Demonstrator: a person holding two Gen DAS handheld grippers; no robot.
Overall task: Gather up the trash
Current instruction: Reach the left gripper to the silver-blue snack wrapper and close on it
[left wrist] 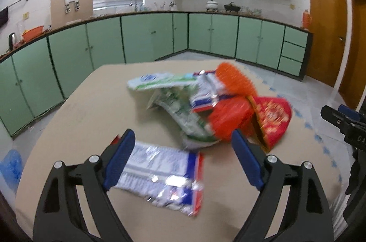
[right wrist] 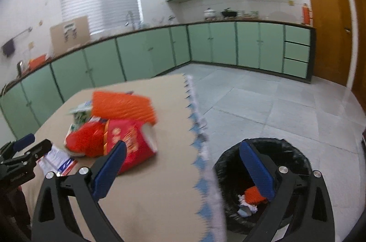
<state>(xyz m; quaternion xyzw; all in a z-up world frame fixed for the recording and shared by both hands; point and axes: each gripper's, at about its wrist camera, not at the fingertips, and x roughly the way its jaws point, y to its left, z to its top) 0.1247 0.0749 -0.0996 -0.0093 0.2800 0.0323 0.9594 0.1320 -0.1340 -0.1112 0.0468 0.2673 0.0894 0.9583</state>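
Both tongs gape with nothing gripped: the left gripper point(left wrist: 183, 159) over a silver wrapper point(left wrist: 160, 178), the right gripper point(right wrist: 183, 173) near the bin point(right wrist: 295, 157).

A tan cardboard sheet point(left wrist: 75, 118) covers the table, filling the lower middle of the left wrist view. At lower centre a silver-and-blue wrapper point(left wrist: 160, 175) lies flat on it. Above that, centre right, is a heap: a green-and-white bag point(left wrist: 180, 109), an orange bag point(left wrist: 235, 79), a red bag point(left wrist: 228, 118) and a red-and-gold packet point(left wrist: 272, 118), all touching or overlapping. The edges are blurred.
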